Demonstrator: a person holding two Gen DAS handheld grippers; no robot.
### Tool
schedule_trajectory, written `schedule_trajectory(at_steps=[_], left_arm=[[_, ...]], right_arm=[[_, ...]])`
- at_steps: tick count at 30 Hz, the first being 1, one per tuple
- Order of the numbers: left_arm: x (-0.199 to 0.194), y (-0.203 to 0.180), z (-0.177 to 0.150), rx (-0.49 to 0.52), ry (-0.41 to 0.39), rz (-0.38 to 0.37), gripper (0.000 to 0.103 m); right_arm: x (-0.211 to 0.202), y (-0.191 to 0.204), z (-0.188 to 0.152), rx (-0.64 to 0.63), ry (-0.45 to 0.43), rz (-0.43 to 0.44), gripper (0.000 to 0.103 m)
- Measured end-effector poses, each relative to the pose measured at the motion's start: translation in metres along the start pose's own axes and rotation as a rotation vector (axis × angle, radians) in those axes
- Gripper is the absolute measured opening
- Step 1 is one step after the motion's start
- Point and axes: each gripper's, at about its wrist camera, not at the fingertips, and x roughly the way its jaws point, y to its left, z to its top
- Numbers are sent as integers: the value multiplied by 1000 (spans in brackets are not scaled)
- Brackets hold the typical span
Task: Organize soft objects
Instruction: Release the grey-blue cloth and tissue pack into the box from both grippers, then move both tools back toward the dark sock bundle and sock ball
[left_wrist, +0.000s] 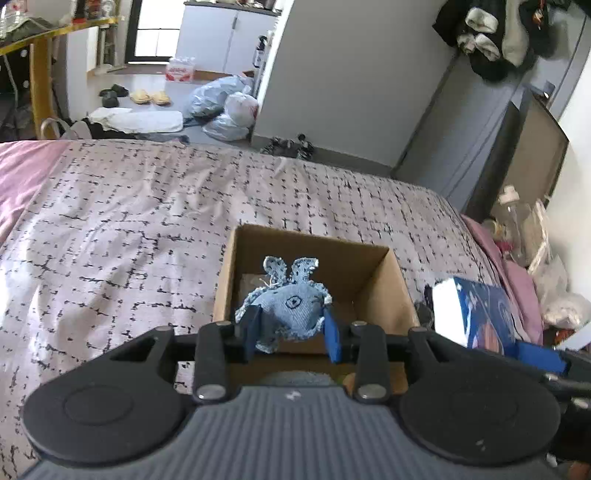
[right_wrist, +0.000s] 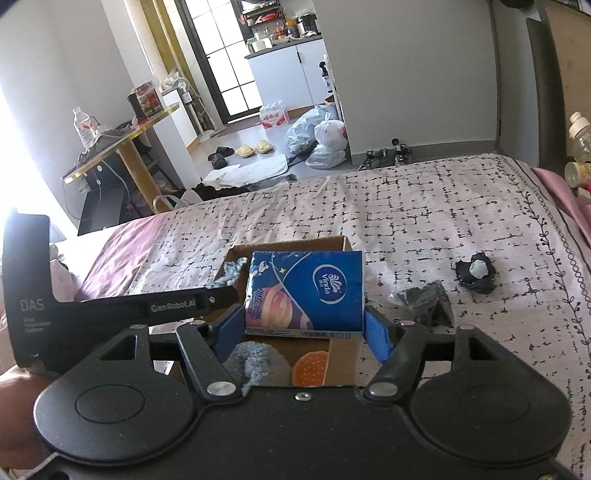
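An open cardboard box (left_wrist: 373, 284) sits on the patterned bed; it also shows in the right wrist view (right_wrist: 341, 350). My left gripper (left_wrist: 291, 332) is shut on a blue knitted whale toy (left_wrist: 291, 306) and holds it over the box. My right gripper (right_wrist: 303, 325) is shut on a blue Vinda tissue pack (right_wrist: 310, 291) and holds it over the box; the pack also shows in the left wrist view (left_wrist: 476, 314). Inside the box lie a grey fluffy item (right_wrist: 255, 363) and an orange round item (right_wrist: 310, 367).
On the bed right of the box lie a dark crumpled item (right_wrist: 428, 301) and a black item with a white ball (right_wrist: 475, 272). Bottles and clutter (left_wrist: 517, 229) stand beside the bed's right edge. Bags (right_wrist: 321, 136) and slippers (right_wrist: 253, 148) are on the floor beyond.
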Motion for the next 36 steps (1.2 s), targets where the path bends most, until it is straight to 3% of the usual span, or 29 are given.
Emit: schedule_trajectory(at_steps=[4,10,22,24,26,29,36], left_arm=[[7,4,-2,-13,19,16,37],[10,9,0,-50,49,10,53],[-8,4,14,-77,-16,7,65],[-10,4,14,-71,-24,10,65],[-11,3,14,-71,-29,14,68],[-12,3,13,-56,-30,32,74],[-10,1,10,-17,2,87,75]], right_arm=[[6,1,2,1,8,0,67],[20,3,3,6,28,-7,67],[40,9,5,17,50,-16,68],[43,9,5,17,46,-10,71],[47,9,3,14,74,-30,85],[38,5,0,34,66,-28,86],[12,-8,-5,57,50,-5,86]])
